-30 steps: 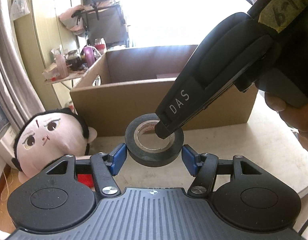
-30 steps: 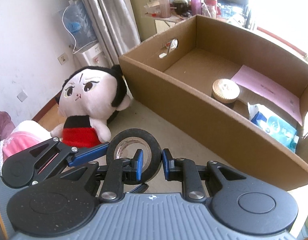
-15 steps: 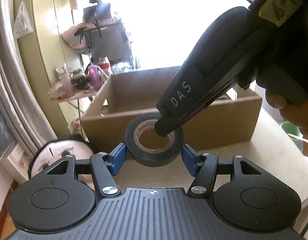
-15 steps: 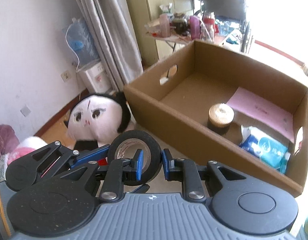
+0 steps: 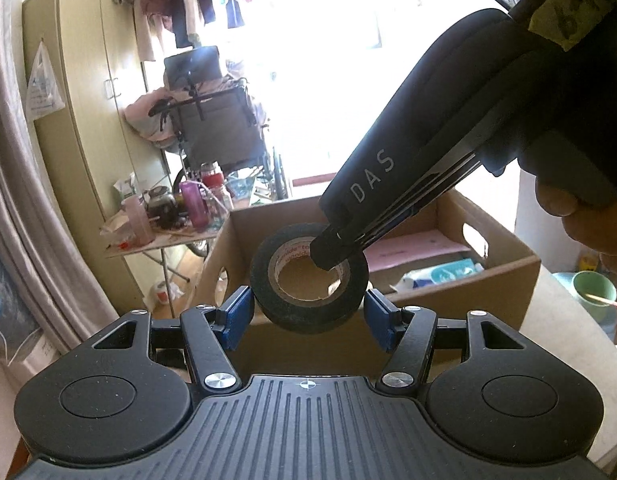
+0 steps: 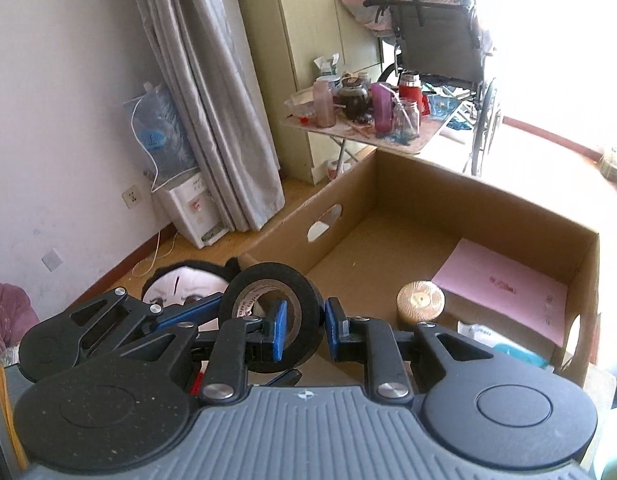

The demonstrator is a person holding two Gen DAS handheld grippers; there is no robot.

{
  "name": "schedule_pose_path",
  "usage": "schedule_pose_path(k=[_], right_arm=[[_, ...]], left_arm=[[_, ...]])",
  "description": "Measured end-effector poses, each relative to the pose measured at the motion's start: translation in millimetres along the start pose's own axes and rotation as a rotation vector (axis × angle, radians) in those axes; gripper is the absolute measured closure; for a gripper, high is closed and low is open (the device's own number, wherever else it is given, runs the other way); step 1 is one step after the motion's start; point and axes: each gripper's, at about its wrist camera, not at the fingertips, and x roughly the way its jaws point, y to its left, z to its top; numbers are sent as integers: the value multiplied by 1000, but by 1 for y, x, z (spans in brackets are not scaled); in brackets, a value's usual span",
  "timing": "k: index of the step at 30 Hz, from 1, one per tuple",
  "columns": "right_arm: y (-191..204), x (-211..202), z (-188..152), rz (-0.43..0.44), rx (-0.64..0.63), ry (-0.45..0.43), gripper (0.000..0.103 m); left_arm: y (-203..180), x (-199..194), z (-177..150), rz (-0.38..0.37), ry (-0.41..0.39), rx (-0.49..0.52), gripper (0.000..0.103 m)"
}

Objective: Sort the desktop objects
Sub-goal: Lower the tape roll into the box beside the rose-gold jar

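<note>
A black roll of tape (image 5: 308, 296) hangs in the air in front of the open cardboard box (image 5: 504, 276). My right gripper (image 6: 302, 330) is shut on the roll's wall (image 6: 304, 304), one pad inside the ring and one outside. In the left wrist view the right gripper's body (image 5: 408, 184) comes down from the upper right onto the roll. My left gripper (image 5: 308, 316) is open, its blue pads (image 5: 238, 316) on either side of the roll with small gaps. The box (image 6: 460, 200) holds a pink sheet (image 6: 504, 284), a round wicker lid (image 6: 420, 300) and a blue-white pack (image 5: 440, 272).
A plush doll's face (image 6: 176, 286) shows low behind my left gripper. A cluttered folding table (image 6: 364, 124) and a wheelchair (image 6: 440, 36) stand beyond the box. A green cup (image 5: 592, 292) sits at the right. Curtain and a water dispenser (image 6: 188, 208) are at the left.
Both grippers have risen with the tape roll, from near the table to above the box's near wall. The doll has dropped almost out of view. The box interior now shows.
</note>
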Motion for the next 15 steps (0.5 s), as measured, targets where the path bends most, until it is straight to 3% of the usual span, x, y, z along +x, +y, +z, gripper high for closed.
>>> schedule_pose_path(k=[8, 15], right_arm=[[-24, 23, 30, 0, 44, 18, 80], [-73, 65, 60, 51, 211, 117, 80]], left_arm=[[8, 30, 19, -10, -11, 69, 42], [24, 81, 44, -85, 74, 91, 43]])
